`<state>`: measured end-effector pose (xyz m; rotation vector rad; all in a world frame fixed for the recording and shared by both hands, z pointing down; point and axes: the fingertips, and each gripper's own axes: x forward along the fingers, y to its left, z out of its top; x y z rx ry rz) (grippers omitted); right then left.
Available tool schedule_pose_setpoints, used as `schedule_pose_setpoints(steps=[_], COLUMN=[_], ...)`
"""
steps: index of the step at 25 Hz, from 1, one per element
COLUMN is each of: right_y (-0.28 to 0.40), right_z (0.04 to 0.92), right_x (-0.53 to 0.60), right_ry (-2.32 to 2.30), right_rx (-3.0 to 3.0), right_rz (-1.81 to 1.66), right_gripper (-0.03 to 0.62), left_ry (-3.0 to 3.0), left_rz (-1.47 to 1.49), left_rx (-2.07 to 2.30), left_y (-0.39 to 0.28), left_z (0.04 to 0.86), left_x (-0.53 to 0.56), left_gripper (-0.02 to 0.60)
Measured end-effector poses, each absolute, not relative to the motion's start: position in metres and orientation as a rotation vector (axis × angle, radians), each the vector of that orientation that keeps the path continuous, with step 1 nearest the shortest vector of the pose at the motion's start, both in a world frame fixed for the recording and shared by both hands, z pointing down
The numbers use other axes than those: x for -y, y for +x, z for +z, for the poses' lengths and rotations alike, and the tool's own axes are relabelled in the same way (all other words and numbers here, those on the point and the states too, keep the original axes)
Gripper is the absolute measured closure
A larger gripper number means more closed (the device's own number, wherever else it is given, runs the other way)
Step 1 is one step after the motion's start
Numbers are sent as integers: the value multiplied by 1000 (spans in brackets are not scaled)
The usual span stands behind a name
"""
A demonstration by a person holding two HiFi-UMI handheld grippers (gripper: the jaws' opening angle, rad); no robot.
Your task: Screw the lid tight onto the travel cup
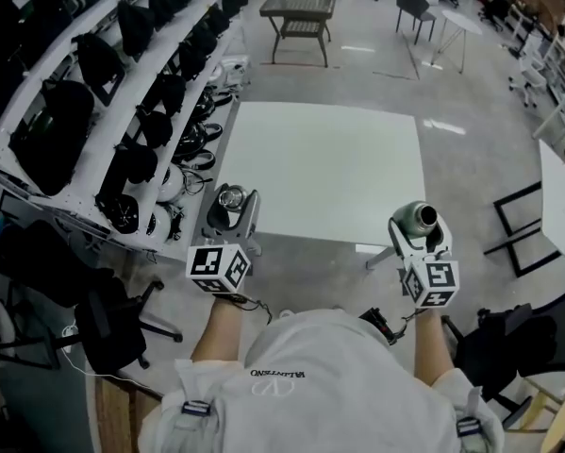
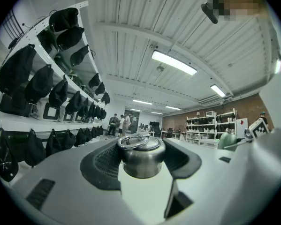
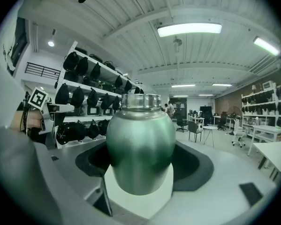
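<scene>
Grippers: two, one in each of the person's hands, both held out about level.
Left gripper [image 2: 141,159]: jaws set wide and clamped on the sides of the lid [image 2: 141,165], the only thing between them.
Right gripper [image 3: 140,168]: jaws set wide and clamped on the lower belly of the travel cup [image 3: 140,139].
Marker cubes: two, a left cube [image 1: 218,267] and a right cube [image 1: 433,283], one at the back of each gripper.
Lid: one. It is round steel with a single ring handle [image 2: 133,141] on top. It sits level, ring upward, its axis upright.
Travel cup: one. The body is green-tinted metal, its long axis upright. The bare threaded mouth points up and the rounded base sits down between the pads.
Lid and cup: well apart and not joined. In the head view the lid is at the left and the cup at the right, side by side.
Place: both are held in the air. From the head view the lid shows over the near-left corner of the worktop [image 1: 329,159] and the cup over its near-right corner.
Worktop: one, white and rectangular.
Shelf rack [image 1: 103,121]: one, running along the left, its tiers filled with many black bags.
People: a small group [image 2: 120,123] stands far off in the left gripper view.
</scene>
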<state>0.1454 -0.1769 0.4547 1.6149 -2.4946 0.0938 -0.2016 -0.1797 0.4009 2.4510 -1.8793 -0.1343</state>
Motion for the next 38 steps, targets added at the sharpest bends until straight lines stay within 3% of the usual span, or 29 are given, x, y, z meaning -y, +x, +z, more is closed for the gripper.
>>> schedule_pose_setpoints(steps=[13, 27, 38], right_y=[52, 32, 19], right_z=[460, 470, 476], right_x=[186, 185, 175], right_ry=[1326, 1249, 1194], right_rx=[2594, 2592, 2586], right_rz=[19, 19, 22], right_gripper=[209, 209, 209], left_ry=[2615, 2775, 2993], left_rz=[-207, -243, -31], left_rx=[1627, 1297, 923], left_y=[-123, -44, 39], left_z=[380, 356, 354], left_x=[193, 187, 163], left_gripper=[319, 319, 318])
